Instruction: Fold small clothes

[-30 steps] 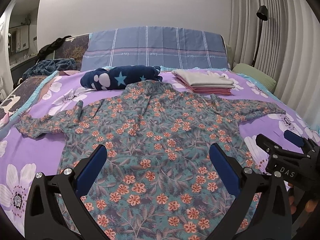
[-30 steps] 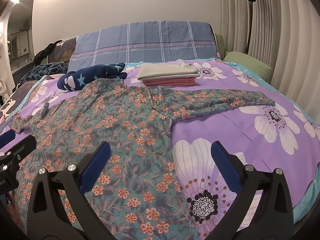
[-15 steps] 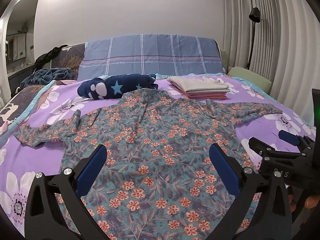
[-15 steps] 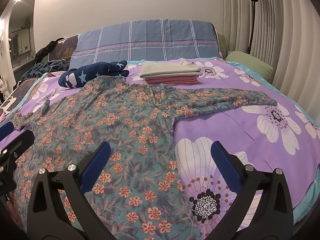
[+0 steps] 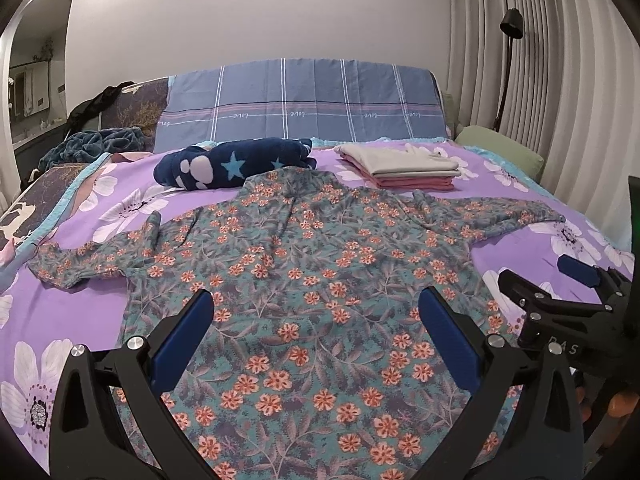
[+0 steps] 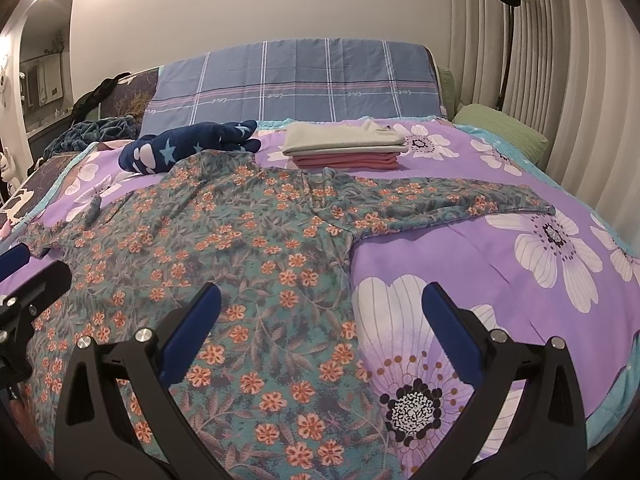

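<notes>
A teal long-sleeved top with orange flowers [image 5: 304, 264] lies spread flat on the purple flowered bedspread [image 5: 60, 320], both sleeves out to the sides. It also shows in the right wrist view [image 6: 224, 248]. My left gripper [image 5: 316, 320] is open and empty, held above the top's lower middle. My right gripper [image 6: 320, 312] is open and empty, held above the top's right hem edge. The right gripper also shows at the right edge of the left wrist view [image 5: 568, 300].
A stack of folded clothes, grey on pink [image 5: 400, 164], lies at the back right of the bed. A navy star-patterned bundle [image 5: 232, 162] lies at the back left. A plaid blue pillow [image 5: 300, 104], a green pillow [image 6: 504, 132] and a floor lamp [image 6: 508, 20] stand behind.
Both grippers have risen and tilted up a little, so the bed sits lower in both views. Both stay open. The top has not moved.
</notes>
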`<state>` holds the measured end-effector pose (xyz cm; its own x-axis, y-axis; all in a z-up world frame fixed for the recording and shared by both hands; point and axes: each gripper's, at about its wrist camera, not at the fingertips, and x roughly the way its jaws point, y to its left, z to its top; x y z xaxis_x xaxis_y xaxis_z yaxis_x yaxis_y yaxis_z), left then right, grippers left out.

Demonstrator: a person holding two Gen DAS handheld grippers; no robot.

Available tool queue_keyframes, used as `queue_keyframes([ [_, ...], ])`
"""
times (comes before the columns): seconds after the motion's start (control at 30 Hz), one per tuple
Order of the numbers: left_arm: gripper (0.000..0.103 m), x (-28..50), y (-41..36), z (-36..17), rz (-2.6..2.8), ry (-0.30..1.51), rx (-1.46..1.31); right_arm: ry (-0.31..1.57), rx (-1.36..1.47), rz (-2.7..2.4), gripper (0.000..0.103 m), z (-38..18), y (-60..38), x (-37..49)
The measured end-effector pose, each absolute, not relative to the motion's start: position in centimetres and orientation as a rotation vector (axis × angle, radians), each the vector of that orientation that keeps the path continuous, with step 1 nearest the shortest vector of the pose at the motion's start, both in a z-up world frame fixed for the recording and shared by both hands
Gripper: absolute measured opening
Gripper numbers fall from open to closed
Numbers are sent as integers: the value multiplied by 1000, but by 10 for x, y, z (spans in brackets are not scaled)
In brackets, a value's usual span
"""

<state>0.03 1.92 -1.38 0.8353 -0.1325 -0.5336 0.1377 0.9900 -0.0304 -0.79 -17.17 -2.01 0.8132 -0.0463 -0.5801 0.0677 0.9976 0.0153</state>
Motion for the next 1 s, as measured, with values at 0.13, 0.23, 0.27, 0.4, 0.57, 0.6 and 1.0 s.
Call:
queue_keyframes([
  [0.13,102,-2,20,-13,-148,560,7,624,41,-59,101,-20,-172,-7],
  [0.23,102,-2,21,-12,-142,563,8,625,36,-56,101,-20,-170,-7],
  [0.27,102,-1,21,-12,-137,566,8,625,34,-55,101,-20,-170,-7],
  [0.4,102,1,24,-14,-137,585,-12,624,25,-52,101,-20,-167,-7],
  [0.57,102,1,28,-16,-128,588,-15,626,26,-49,101,-21,-166,-6],
  [0.6,102,2,28,-17,-121,586,-14,626,27,-44,101,-21,-166,-6],
  [1.0,102,2,36,-20,-120,581,-11,637,10,-21,101,-24,-152,1],
])
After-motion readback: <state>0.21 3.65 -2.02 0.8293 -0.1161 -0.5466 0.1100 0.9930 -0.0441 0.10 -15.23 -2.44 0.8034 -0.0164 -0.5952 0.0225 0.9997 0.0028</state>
